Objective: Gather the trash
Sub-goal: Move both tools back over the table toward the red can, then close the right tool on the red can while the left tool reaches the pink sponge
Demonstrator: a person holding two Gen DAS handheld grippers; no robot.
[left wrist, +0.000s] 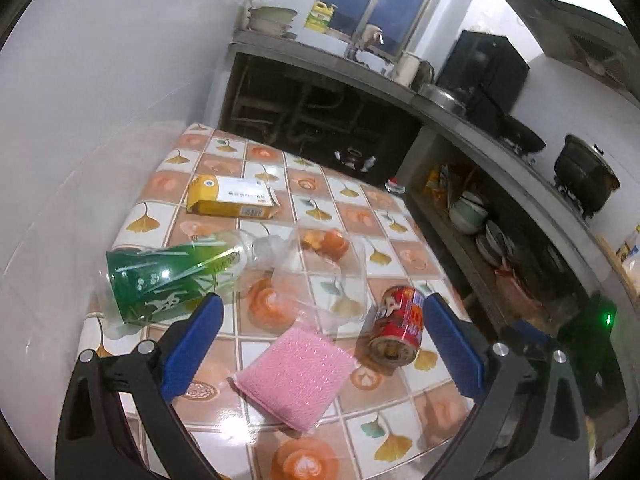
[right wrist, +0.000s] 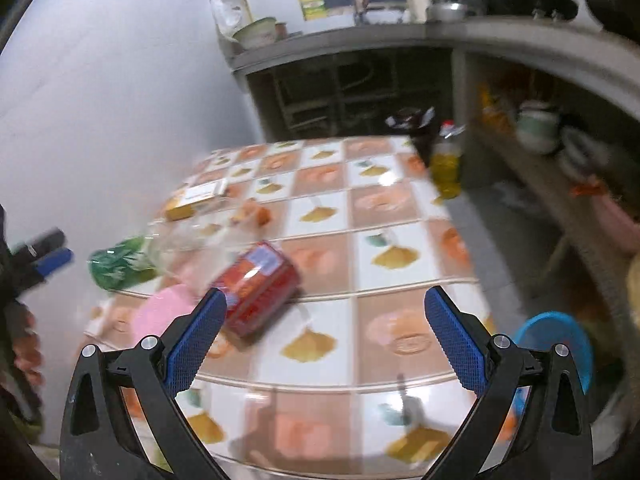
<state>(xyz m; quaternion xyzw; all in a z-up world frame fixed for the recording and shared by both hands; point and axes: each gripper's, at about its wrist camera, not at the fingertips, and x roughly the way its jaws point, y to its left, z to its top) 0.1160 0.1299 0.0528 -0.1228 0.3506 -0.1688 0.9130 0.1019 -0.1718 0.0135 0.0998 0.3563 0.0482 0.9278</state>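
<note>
Blur smears most of the right wrist view, so the far items there read only as colour patches, while the left wrist view is sharp.

Left gripper hovers above the near end of the bench, a table under a glossy cloth of orange and white squares with ginkgo leaves. Its blue-padded jaws stand wide apart and hold nothing. Between the jaws lies a flat pink mesh scouring pad. Just inside the right jaw, a red printed drink can lies on its side, its open end turned toward the camera. Just past the left jaw tip lies a clear plastic bottle with a green label, on its side, neck pointing right; its base is partly cut off by the jaw. Ahead of the jaws, a crumpled clear plastic bag is hard to trace against the cloth, with orange peel scraps at its far edge. Farther ahead lies a yellow and white cardboard box.

Right gripper is also held above the bench, jaws wide apart and empty. The red can sits just ahead of its left jaw tip, touching nothing of the gripper as far as the blur allows. Off the right jaw, past the bench edge, a blue plastic bin is half hidden.
</note>
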